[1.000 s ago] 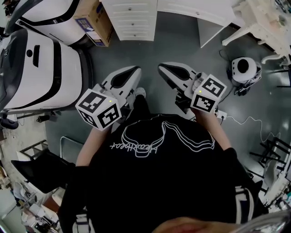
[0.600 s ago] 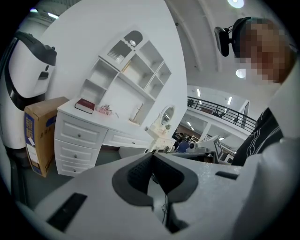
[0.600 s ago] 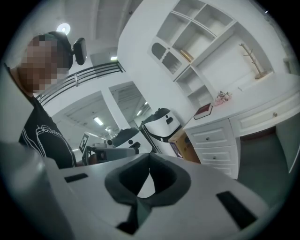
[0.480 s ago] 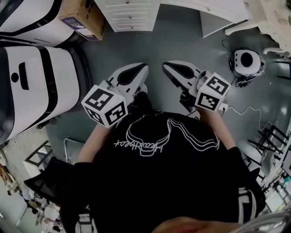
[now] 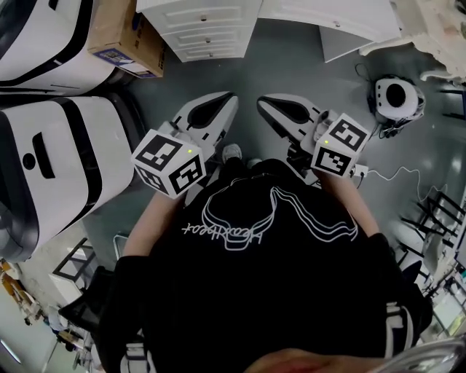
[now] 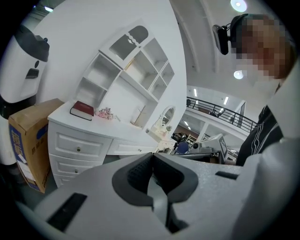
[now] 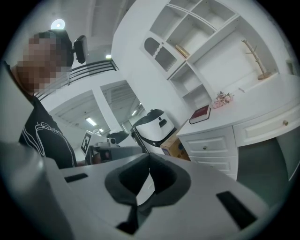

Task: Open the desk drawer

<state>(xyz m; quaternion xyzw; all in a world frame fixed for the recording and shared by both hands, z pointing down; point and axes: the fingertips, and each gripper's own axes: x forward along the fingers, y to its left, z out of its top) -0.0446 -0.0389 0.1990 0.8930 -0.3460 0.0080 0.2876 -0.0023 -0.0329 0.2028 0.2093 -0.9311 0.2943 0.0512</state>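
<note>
Your left gripper (image 5: 220, 100) and right gripper (image 5: 266, 103) are both clenched on nothing, side by side mid-frame in head view. Desk (image 5: 320, 9) sits at the top edge, well apart. Its drawers (image 5: 211, 33), top centre, are all closed.

open grey floor (image 5: 251, 69) before desk drawers (image 5: 207, 30), cardboard box (image 5: 116, 30) just left of them
</note>
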